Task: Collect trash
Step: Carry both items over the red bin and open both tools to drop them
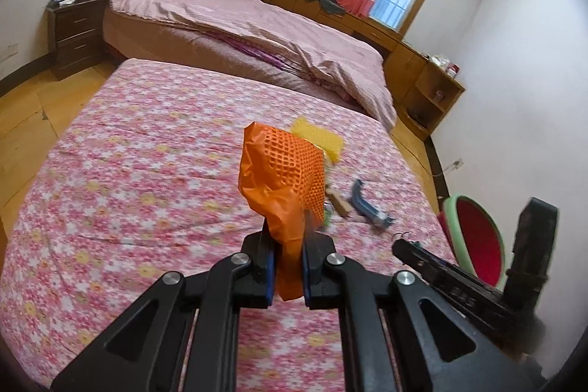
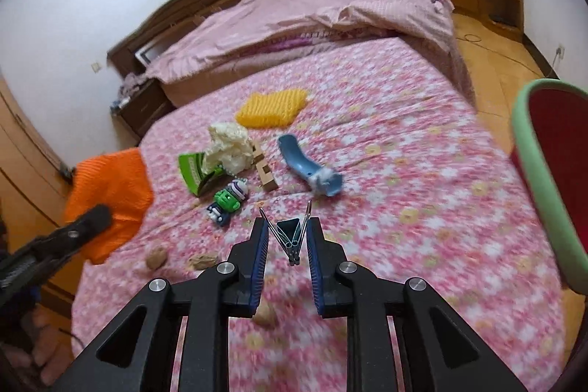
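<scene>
My left gripper (image 1: pixel 287 245) is shut on an orange mesh-textured bag (image 1: pixel 284 171) and holds it up above the flowered bed cover (image 1: pixel 147 153); the bag also shows at the left of the right wrist view (image 2: pixel 110 186). My right gripper (image 2: pixel 286 226) is shut on a black binder clip (image 2: pixel 290 234) with its wire handles spread. On the bed lie a crumpled white paper wad (image 2: pixel 228 149), a green wrapper (image 2: pixel 193 171), a yellow mesh sponge (image 2: pixel 272 105), a blue curved piece (image 2: pixel 308 168), a wooden block (image 2: pixel 264 168), a green toy figure (image 2: pixel 228 201) and walnuts (image 2: pixel 158 258).
A red bin with a green rim (image 2: pixel 551 171) stands at the bed's right side, also in the left wrist view (image 1: pixel 474 237). A folded pink quilt (image 1: pixel 239 21) covers the far half of the bed. A nightstand (image 1: pixel 73 35) and wooden cabinets (image 1: pixel 422 68) line the walls.
</scene>
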`<action>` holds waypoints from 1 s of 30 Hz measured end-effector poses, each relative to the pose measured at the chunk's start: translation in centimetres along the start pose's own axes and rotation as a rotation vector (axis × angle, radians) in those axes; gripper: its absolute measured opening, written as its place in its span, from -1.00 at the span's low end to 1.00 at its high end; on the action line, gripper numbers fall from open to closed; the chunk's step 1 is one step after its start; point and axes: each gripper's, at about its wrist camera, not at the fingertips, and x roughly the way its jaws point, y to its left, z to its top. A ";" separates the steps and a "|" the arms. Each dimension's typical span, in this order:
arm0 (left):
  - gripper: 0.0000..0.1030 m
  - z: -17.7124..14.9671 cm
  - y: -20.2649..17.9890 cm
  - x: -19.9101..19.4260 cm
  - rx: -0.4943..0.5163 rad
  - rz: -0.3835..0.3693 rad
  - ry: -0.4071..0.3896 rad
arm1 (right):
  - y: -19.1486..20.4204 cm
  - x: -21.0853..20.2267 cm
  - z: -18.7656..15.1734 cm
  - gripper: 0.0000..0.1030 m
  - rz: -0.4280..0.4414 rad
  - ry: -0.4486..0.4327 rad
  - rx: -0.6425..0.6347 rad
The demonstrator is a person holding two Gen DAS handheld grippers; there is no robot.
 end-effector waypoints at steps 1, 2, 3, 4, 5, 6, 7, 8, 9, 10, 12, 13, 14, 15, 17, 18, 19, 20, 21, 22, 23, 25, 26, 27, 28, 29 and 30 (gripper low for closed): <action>-0.82 -0.1 -0.5 0.1 0.006 -0.010 0.004 | -0.5 -1.1 0.0 -0.60 -0.005 -0.017 0.010; -0.82 -0.1 -0.8 0.2 0.011 -0.016 0.007 | -0.9 -1.9 0.0 -0.60 -0.010 -0.030 0.018; -0.82 -0.2 -1.4 0.3 0.022 -0.024 0.010 | -1.2 -2.6 0.1 -0.60 -0.013 -0.042 0.028; -0.82 -0.3 -2.0 0.3 0.033 -0.030 0.014 | -1.8 -3.4 0.1 -0.60 -0.015 -0.055 0.042; -0.82 -0.3 -2.8 0.5 0.046 -0.042 0.020 | -2.5 -4.3 0.1 -0.60 -0.020 -0.069 0.059; -0.82 -0.4 -3.2 0.5 0.053 -0.049 0.023 | -2.9 -4.7 0.1 -0.60 -0.023 -0.074 0.066; -0.82 -0.5 -3.8 0.6 0.062 -0.058 0.029 | -3.7 -5.5 0.1 -0.60 -0.033 -0.087 0.081; -0.82 -0.5 -4.7 0.9 0.075 -0.071 0.038 | -4.2 -6.1 0.1 -0.60 -0.040 -0.096 0.089; -0.82 -0.7 -5.3 1.0 0.081 -0.080 0.044 | -4.8 -6.6 0.1 -0.60 -0.049 -0.106 0.098; -0.82 -0.7 -6.1 1.2 0.090 -0.094 0.053 | -5.4 -7.3 0.1 -0.60 -0.061 -0.118 0.109; -0.82 -0.6 -7.6 1.8 0.112 -0.117 0.069 | -6.8 -8.5 0.2 -0.60 -0.078 -0.144 0.135; -0.82 -0.7 -8.2 2.0 0.122 -0.124 0.074 | -7.5 -9.1 0.2 -0.60 -0.087 -0.156 0.149; -0.82 -0.8 -9.3 2.3 0.145 -0.135 0.082 | -8.3 -9.7 0.2 -0.60 -0.098 -0.168 0.163; -0.82 -1.0 -10.0 2.5 0.158 -0.140 0.085 | -8.8 -10.1 0.1 -0.60 -0.107 -0.177 0.172; -0.82 -1.3 -12.1 3.2 0.200 -0.157 0.097 | -10.2 -10.9 0.1 -0.60 -0.135 -0.197 0.196; -0.82 -1.4 -12.9 3.5 0.215 -0.166 0.104 | -10.8 -11.2 0.1 -0.60 -0.146 -0.203 0.207; -0.82 -1.5 -13.9 3.9 0.229 -0.177 0.114 | -11.8 -11.6 0.1 -0.60 -0.162 -0.208 0.223; -0.82 -1.6 -14.8 4.3 0.241 -0.187 0.123 | -12.4 -11.8 0.0 -0.60 -0.169 -0.214 0.233; -0.82 -1.7 -15.4 4.7 0.250 -0.195 0.130 | -13.3 -12.1 0.0 -0.60 -0.178 -0.221 0.249; -0.82 -1.7 -16.3 5.0 0.263 -0.205 0.138 | -13.8 -12.3 0.0 -0.60 -0.185 -0.224 0.259; -0.82 -1.8 -17.4 5.5 0.279 -0.214 0.147 | -14.8 -12.5 -0.1 -0.60 -0.197 -0.231 0.280; -0.82 -2.1 -19.2 6.4 0.310 -0.230 0.158 | -16.2 -12.9 -0.1 -0.60 -0.211 -0.239 0.311; -0.82 -2.2 -20.2 7.0 0.328 -0.239 0.165 | -16.8 -12.9 -0.2 -0.60 -0.218 -0.241 0.324; -0.82 -2.4 -21.0 7.5 0.340 -0.244 0.172 | -17.5 -13.1 -0.2 -0.60 -0.224 -0.241 0.338; -0.82 -2.5 -21.9 8.1 0.353 -0.250 0.184 | -18.2 -13.0 -0.3 -0.60 -0.231 -0.240 0.353; -0.82 -2.8 -22.8 8.8 0.366 -0.259 0.199 | -18.8 -13.0 -0.3 -0.60 -0.239 -0.238 0.364; -0.82 -3.0 -23.3 9.3 0.375 -0.266 0.208 | -19.3 -12.9 -0.4 -0.60 -0.247 -0.236 0.373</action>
